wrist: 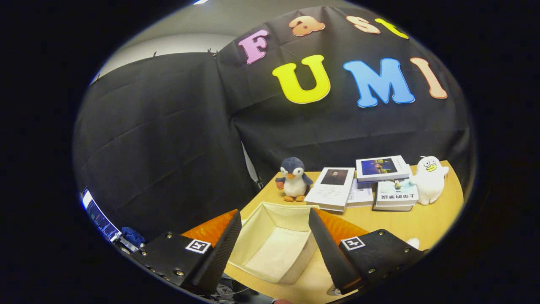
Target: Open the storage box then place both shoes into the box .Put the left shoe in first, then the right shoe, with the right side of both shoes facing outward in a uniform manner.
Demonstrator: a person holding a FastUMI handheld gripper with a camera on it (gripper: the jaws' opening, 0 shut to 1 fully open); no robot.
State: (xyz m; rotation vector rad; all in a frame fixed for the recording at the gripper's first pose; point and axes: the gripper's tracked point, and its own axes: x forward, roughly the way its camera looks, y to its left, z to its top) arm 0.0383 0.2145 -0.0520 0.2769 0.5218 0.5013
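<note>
The gripper (274, 247) is spread wide and grasps nothing, its two black ribbed fingers (219, 253) flanking the cream fabric storage box (276, 245), which sits open-topped near the front edge of the light wooden tabletop (422, 221). The box looks light and soft-walled, likely to sag or slide if pushed; a pinch on its folded upper rim seems the surest hold. Beyond it stand a plush penguin (294, 179), a stack of books (367, 183) and a white plush duck (429, 179).
</note>
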